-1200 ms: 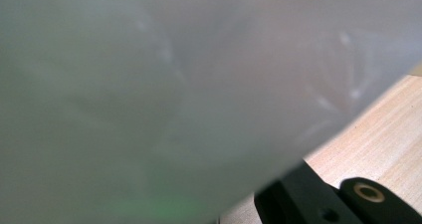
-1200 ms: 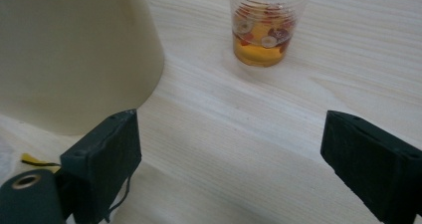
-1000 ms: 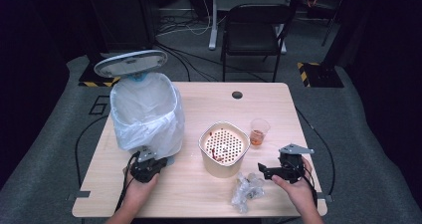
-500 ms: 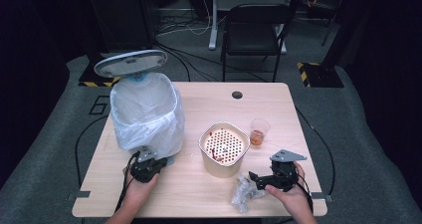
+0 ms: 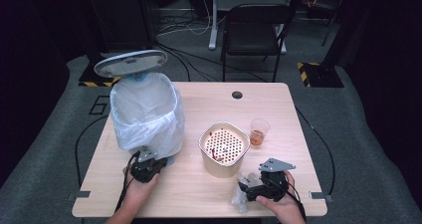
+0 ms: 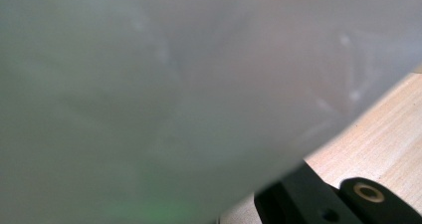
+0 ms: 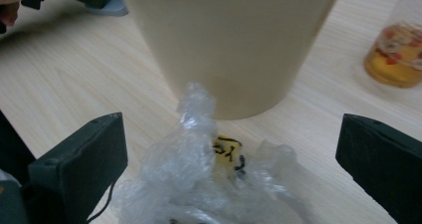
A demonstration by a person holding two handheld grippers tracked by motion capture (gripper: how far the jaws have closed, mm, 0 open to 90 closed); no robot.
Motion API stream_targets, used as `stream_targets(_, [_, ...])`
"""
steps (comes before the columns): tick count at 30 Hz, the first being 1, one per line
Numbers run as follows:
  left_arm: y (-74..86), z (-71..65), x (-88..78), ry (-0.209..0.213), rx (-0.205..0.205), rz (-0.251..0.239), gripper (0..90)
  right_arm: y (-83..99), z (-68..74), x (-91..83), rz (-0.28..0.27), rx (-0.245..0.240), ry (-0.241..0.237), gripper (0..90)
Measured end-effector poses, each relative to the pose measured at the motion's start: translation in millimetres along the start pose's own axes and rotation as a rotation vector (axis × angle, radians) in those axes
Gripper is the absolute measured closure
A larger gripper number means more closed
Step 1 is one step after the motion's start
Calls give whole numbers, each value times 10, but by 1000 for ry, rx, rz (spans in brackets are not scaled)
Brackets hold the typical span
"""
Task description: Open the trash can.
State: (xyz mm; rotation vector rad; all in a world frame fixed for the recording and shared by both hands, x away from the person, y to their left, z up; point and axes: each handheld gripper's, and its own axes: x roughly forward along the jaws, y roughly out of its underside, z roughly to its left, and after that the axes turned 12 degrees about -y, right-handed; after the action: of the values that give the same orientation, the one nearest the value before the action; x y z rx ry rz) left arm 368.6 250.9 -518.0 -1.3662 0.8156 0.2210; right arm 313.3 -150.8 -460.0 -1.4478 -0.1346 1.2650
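Observation:
A crumpled clear plastic wrap (image 5: 238,200) lies near the table's front edge, in front of a cream bowl (image 5: 221,169) with a perforated insert. My right gripper (image 5: 246,190) points left at the wrap. In the right gripper view the wrap (image 7: 199,184) sits between the wide-apart jaws of this gripper (image 7: 226,164), and neither pad presses on it. My left gripper (image 5: 149,160) rests against the foot of a bin lined with a white plastic bag (image 5: 144,109). In the left gripper view the bag (image 6: 174,84) is pressed close against the camera, and I cannot see that anything is gripped.
The bin's grey lid (image 5: 130,63) stands raised behind it. A small plastic cup (image 5: 259,131) with orange liquid stands right of the bowl. A black chair (image 5: 254,35) stands beyond the table's far edge. Cables trail off both front corners.
My right gripper has moved left and toward the table's front edge, until its jaws stand around the crumpled wrap. The left gripper has stayed at the bin.

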Motion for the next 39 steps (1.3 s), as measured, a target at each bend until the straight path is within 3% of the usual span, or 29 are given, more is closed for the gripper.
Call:
stream_targets(3, [0, -1, 0, 0, 0, -1, 900, 30, 30, 61, 22, -22, -1, 0])
stream_targets(14, [6, -5, 8, 2, 0, -8, 900, 222, 32, 170, 46, 0, 0, 37])
stream_targets(22, [7, -8, 9, 1, 1, -9, 900, 323, -94, 235, 106, 5, -11, 197])
stream_targets(32, [16, -21, 13, -5, -8, -20, 900, 365, -111, 278, 138, -5, 1, 370])
stream_targets(33, [16, -21, 13, -5, -9, -21, 900, 373, -137, 280, 153, -14, -16, 404])
stream_targets(36, [16, -19, 13, -6, -8, -21, 900, 384, -164, 299, 157, 21, -27, 447])
stream_targets(39, [16, -17, 12, -5, -8, -20, 900, 384, -194, 303, 169, 9, -39, 506])
